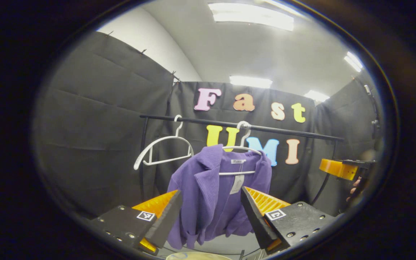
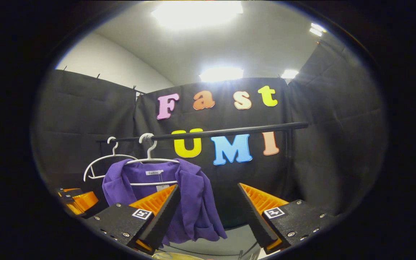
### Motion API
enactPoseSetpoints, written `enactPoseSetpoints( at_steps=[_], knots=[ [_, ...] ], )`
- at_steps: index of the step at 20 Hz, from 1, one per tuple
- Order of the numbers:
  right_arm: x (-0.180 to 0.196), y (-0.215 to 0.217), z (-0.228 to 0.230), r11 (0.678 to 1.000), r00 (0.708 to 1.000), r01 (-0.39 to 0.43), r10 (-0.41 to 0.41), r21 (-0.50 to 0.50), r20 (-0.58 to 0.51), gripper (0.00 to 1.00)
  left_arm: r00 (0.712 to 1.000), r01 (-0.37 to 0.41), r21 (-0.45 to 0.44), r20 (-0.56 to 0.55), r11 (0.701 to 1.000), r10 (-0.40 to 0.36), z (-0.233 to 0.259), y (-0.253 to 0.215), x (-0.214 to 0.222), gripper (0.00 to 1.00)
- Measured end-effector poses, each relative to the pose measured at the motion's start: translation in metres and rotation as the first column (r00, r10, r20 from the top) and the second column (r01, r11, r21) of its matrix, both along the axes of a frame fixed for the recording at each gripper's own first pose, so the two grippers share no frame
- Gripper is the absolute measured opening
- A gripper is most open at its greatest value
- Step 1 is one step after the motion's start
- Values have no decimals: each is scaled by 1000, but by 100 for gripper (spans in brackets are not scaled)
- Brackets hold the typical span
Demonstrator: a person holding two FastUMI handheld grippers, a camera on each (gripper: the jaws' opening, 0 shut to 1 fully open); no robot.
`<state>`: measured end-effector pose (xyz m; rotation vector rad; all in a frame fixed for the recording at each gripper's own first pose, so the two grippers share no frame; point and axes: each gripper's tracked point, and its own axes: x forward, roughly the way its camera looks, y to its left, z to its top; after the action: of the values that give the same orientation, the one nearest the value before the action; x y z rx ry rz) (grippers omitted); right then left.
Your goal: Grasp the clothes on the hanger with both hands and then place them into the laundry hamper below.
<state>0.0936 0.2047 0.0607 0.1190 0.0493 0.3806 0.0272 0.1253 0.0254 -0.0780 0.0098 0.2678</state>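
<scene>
Left gripper (image 1: 211,213) is sitting wide open, gripping nothing, square marker tags on both finger mounts; purple jacket (image 1: 213,191) is hanging straight ahead between the fingers, not touching them. Right gripper (image 2: 208,213) is also spread, empty, with the jacket (image 2: 189,202) off toward its left finger. Neck label and hang tag (image 1: 236,184) too small to read. Jacket is hanging on a white hanger (image 1: 242,148) on the black rail (image 1: 287,131), a bare hanger (image 1: 162,151) beside it. Hamper rim (image 1: 197,256) is peeking in below
</scene>
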Motion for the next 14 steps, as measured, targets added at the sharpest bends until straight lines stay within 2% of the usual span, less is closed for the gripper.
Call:
enactPoseSetpoints(
  at_steps=[1,2,3,5,6,7,10,11,12,14],
  knots=[
    [6,6,2,1000,1000,-5,5,-5,5,96,1000,-8,1,-10,1000,8,-1,5,8,94],
    [12,13,1,1000,1000,-8,8,-15,9,96,1000,-15,5,-18,1000,15,-4,8,16,94],
    [19,20,-2,1000,1000,-10,10,-18,10,96,1000,-21,10,-22,1000,21,-3,10,23,99],
    [31,38,-11,999,1000,-29,29,-22,0,96,999,-35,22,-14,999,35,0,14,42,99],
    [39,47,-19,999,999,-36,36,-24,-9,96,999,-45,24,-17,999,46,-3,16,54,94],
    [47,55,-26,999,999,-43,43,-26,-21,96,998,-53,23,-24,998,54,-5,17,65,99],
    [73,78,-51,998,997,-62,61,-30,-52,96,995,-88,1,-42,996,88,-15,21,94,99],
    [83,84,-59,997,996,-68,66,-31,-67,96,994,-98,-8,-50,995,98,-19,21,103,94],
    [92,91,-67,997,994,-78,75,-30,-80,96,993,-107,-12,-60,994,106,-25,21,111,99],
    [108,102,-80,995,992,-93,90,-32,-91,96,987,-140,-13,-87,990,138,-39,25,125,99]
  ],
)
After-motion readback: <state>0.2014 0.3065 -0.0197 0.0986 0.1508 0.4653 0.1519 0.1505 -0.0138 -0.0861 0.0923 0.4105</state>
